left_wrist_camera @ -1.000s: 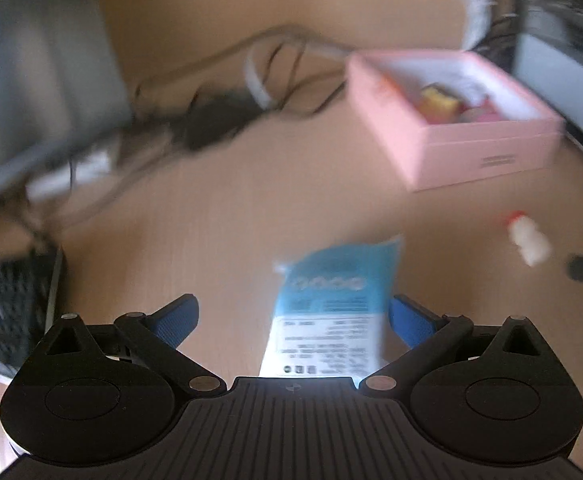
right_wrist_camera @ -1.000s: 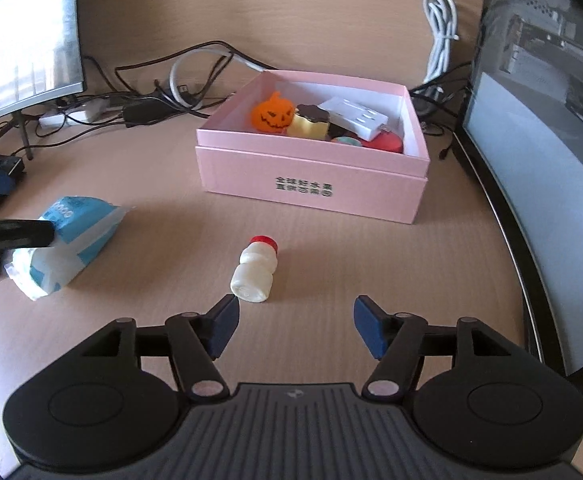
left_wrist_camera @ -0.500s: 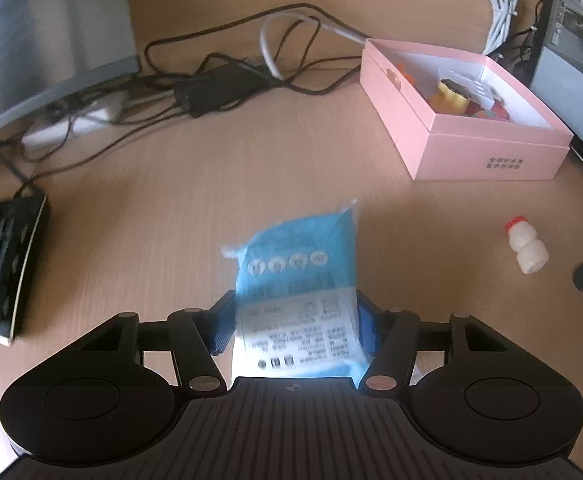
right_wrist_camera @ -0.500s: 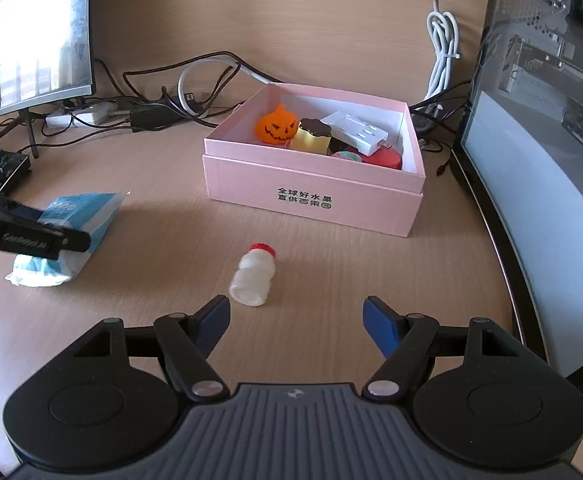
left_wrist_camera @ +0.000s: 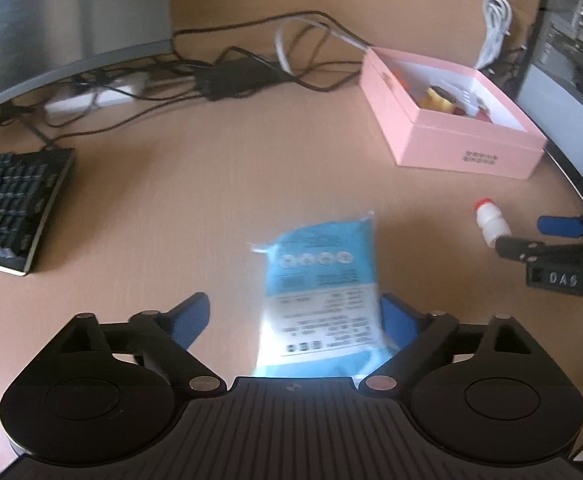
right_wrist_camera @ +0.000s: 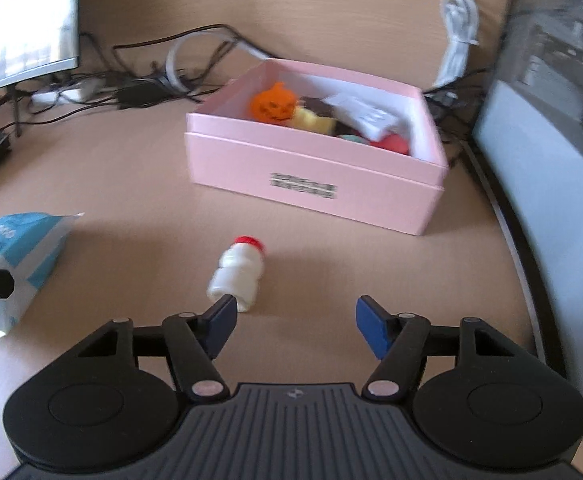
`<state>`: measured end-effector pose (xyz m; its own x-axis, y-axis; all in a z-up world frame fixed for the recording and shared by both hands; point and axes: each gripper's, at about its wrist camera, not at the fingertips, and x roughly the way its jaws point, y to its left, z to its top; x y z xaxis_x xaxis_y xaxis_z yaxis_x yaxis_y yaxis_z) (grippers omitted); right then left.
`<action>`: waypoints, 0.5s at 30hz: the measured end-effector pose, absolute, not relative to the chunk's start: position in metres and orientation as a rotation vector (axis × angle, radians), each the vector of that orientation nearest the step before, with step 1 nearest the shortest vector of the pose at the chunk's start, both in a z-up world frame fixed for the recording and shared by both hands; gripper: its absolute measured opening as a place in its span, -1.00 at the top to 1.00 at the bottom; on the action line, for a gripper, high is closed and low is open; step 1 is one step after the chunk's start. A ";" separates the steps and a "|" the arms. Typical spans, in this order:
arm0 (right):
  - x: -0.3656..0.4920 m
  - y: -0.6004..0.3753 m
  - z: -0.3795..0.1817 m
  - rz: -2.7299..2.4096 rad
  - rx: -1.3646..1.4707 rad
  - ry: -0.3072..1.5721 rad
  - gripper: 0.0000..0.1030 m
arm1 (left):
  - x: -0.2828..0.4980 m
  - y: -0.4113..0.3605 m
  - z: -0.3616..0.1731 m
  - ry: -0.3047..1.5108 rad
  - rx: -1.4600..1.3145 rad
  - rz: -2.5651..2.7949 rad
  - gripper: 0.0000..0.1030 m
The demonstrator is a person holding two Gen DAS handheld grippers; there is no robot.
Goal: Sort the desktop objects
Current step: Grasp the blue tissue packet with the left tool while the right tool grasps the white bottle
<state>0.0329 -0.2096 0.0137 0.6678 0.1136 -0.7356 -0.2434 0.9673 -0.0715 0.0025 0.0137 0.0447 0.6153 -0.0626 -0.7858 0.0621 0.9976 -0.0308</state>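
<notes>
A blue tissue pack (left_wrist_camera: 323, 292) lies on the desk between the fingers of my left gripper (left_wrist_camera: 297, 320), which is open; the pack rests against the right finger, apart from the left one. It also shows in the right wrist view (right_wrist_camera: 15, 264). A small white bottle with a red cap (right_wrist_camera: 237, 274) lies on its side just ahead of my right gripper (right_wrist_camera: 295, 320), which is open and empty; its left fingertip is next to the bottle's base. The bottle also shows in the left wrist view (left_wrist_camera: 489, 222). The open pink box (right_wrist_camera: 315, 168) holds an orange pumpkin (right_wrist_camera: 273, 104) and other small items.
A black keyboard (left_wrist_camera: 11, 208) lies at the left. Tangled cables and a power adapter (left_wrist_camera: 235, 76) lie behind, under a monitor (left_wrist_camera: 63, 12). A computer case (right_wrist_camera: 551, 100) stands at the right with a coiled white cable (right_wrist_camera: 457, 32).
My left gripper, closed around the tissue pack half a second ago, has opened. My right gripper has moved forward and down, closer to the white bottle.
</notes>
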 end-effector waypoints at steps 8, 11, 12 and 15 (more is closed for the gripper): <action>0.031 -0.175 0.018 0.324 -0.198 0.781 -0.29 | 0.001 0.022 0.045 0.930 -0.010 -0.085 -0.88; 0.030 -0.177 0.022 0.324 -0.186 0.776 -0.29 | 0.004 0.017 0.041 0.937 0.007 -0.101 -0.88; 0.030 -0.180 0.024 0.321 -0.180 0.775 -0.29 | 0.005 0.015 0.039 0.939 0.014 -0.106 -0.88; 0.029 -0.189 0.028 0.307 -0.168 0.776 -0.30 | 0.011 0.007 0.034 0.941 0.041 -0.126 -0.88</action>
<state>0.0289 -0.1886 0.0277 0.6720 0.2101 -0.7101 -0.3328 0.9423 -0.0361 0.0115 0.0075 0.0340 0.5820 -0.0904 -0.8082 0.1259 0.9918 -0.0202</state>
